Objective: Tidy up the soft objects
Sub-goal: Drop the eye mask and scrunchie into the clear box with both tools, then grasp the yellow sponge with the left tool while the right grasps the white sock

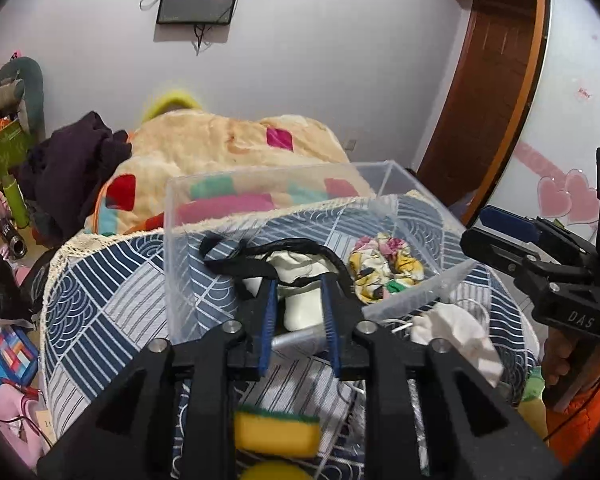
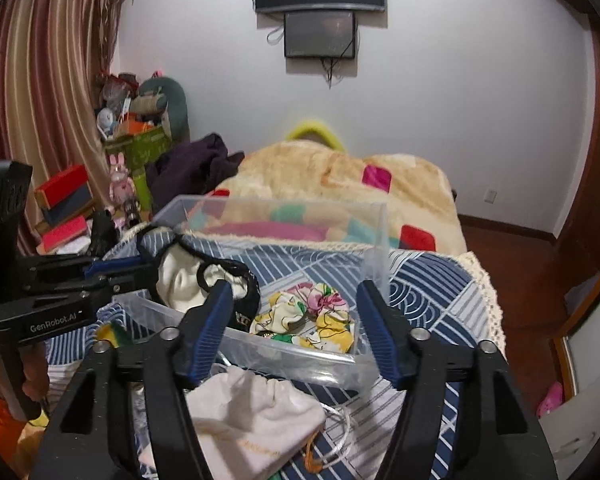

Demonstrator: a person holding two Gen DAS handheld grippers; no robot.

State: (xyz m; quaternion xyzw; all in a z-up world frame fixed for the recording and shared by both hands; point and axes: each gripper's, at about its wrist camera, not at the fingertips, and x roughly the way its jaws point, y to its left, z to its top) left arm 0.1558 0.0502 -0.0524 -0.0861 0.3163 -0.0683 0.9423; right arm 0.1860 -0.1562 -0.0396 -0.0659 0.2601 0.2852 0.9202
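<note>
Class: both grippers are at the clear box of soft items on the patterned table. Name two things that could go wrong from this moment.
1. The left gripper holds the white cloth item with black straps over the clear box; a strap may snag a finger on release.
2. The white drawstring pouch lies by the near table edge under the open right gripper; a nudge may push it off.

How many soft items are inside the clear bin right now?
2: a white cloth with black trim at the left end of the clear bin, at the left tongs, and a floral scrunchie at the right end. Others may be hidden beneath.
</note>
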